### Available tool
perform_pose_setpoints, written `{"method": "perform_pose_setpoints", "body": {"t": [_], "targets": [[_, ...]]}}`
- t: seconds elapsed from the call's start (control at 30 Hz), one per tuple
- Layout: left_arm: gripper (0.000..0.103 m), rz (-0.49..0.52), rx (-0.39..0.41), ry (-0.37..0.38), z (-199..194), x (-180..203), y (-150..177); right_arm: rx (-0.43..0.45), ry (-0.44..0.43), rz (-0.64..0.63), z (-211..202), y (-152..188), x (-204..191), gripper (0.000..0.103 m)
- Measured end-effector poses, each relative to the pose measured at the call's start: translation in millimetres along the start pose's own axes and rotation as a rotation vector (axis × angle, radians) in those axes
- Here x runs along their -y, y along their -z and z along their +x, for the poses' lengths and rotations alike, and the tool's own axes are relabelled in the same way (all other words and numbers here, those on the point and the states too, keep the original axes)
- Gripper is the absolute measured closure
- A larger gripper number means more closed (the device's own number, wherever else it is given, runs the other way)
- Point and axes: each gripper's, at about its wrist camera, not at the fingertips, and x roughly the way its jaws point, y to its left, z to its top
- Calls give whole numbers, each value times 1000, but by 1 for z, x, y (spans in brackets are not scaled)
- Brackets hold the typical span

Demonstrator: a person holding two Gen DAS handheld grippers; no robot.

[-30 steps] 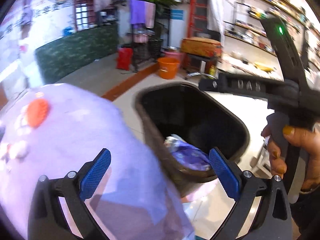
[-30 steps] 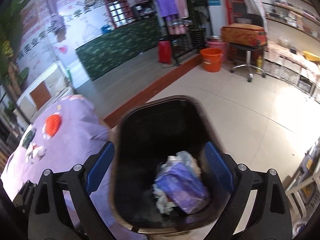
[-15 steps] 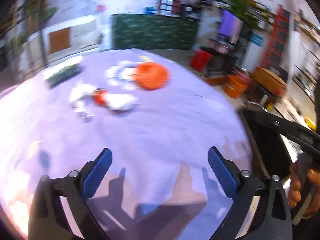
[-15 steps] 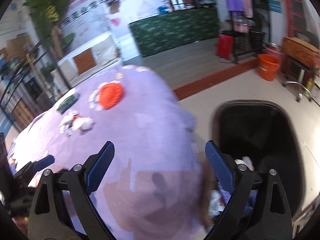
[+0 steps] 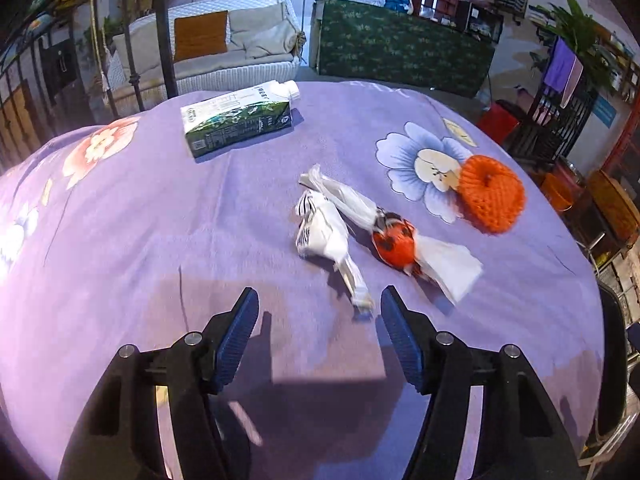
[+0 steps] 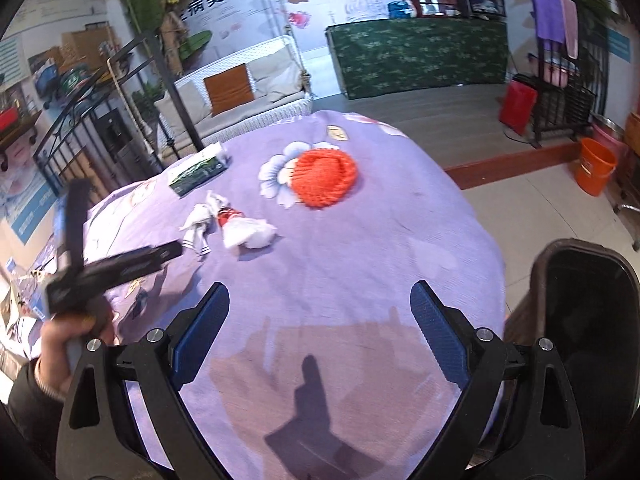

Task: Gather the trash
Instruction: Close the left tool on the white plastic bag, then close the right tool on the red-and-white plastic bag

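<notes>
Surroundings: we see a round table under a purple flowered cloth (image 5: pixel 168 240), soft and slightly wrinkled, with a white wicker sofa (image 5: pixel 224 52) and a green patterned counter (image 5: pixel 400 52) behind it.
Trash on the table: a white crumpled wrapper (image 5: pixel 324 232) with twisted ends lies near the middle, touching a red and white wrapper (image 5: pixel 400 246) on its right, whose flat paper tail points toward us.
Carton: a green and white drink carton (image 5: pixel 236 120) with a white cap lies on its side, well apart from the wrappers, toward the far edge.
Orange piece: a round knitted orange pad (image 5: pixel 491 194), ribbed and thick, rests on a printed blue flower at the right.
Bin: a dark plastic bin (image 6: pixel 580 320) with a brown rim stands just beside the table, at the right edge of the right wrist view.
Left gripper (image 5: pixel 316 320): its jaws are closing, with blue ribbed pads (image 5: pixel 236 336) apart over bare cloth; the white wrapper's twisted tail ends just inside the right pad, and we see nothing pressed between them.
Right gripper (image 6: pixel 320 332): the jaws stand wide over empty cloth, holding nothing.
In the way: nothing lies between the left gripper and the wrappers; a hand (image 6: pixel 70 336) with a dark sleeve carries the left gripper at the right view's left edge.
Shadows: both tools cast hard dark shapes on the near cloth.
</notes>
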Motion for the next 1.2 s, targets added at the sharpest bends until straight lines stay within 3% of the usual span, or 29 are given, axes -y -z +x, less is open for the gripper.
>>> {"method": "perform_pose_setpoints", "body": {"t": [0.13, 0.27, 0.73, 1.2], "targets": [[48, 8, -48, -12, 30, 1, -15, -18, -8, -22, 4, -2, -12, 12], [74, -4, -57, -31, 40, -6, -20, -37, -17, -46, 9, -5, -19, 12], [77, -5, 67, -20, -20, -13, -3, -141, -76, -131, 63, -18, -50, 12], [77, -78, 79, -13, -44, -34, 25, -264, -77, -297, 142, -43, -99, 12]]}}
